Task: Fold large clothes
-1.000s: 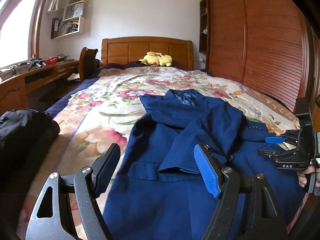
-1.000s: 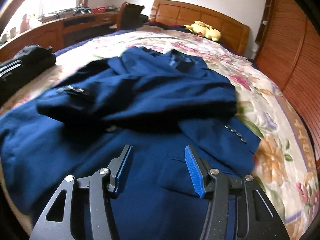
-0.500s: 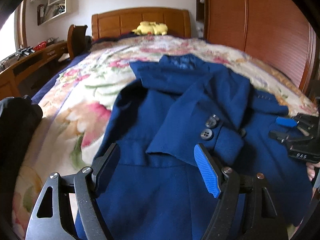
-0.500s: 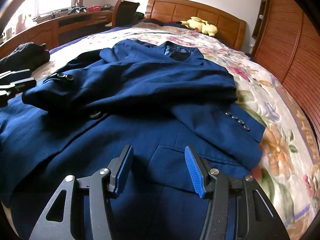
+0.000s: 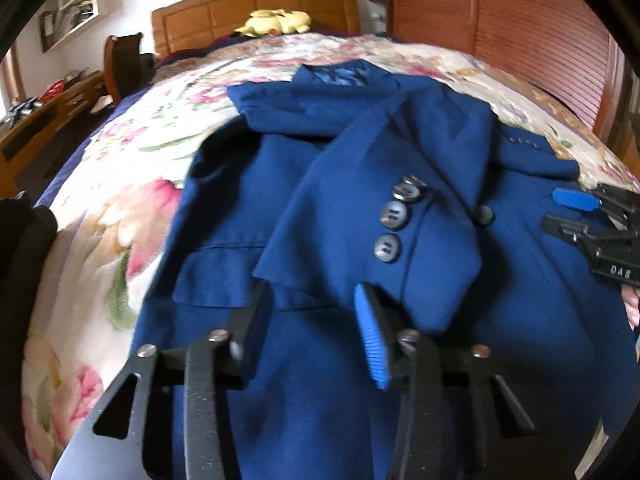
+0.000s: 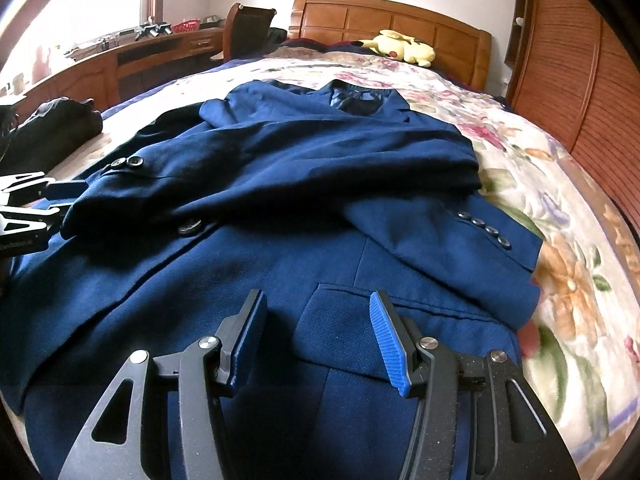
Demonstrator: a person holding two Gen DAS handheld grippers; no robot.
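Right wrist view: the jacket [image 6: 280, 208] lay long up the bed [image 6: 560, 240], collar toward the headboard (sleeves crossed). Right gripper [image 6: 316, 340] gaped empty; left gripper [image 5: 312, 320] was closing, pads clear of the cloth.

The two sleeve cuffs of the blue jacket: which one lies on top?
The cuff with large dark buttons lies on top, folded across the chest; the cuff with four small buttons pokes out beneath it.

Bedroom's got a wooden headboard [image 6: 390, 26], a slatted wooden wardrobe [image 5: 520, 40] on the right, a long desk [image 6: 132, 54] under a bright window [image 6: 76, 4], white walls.
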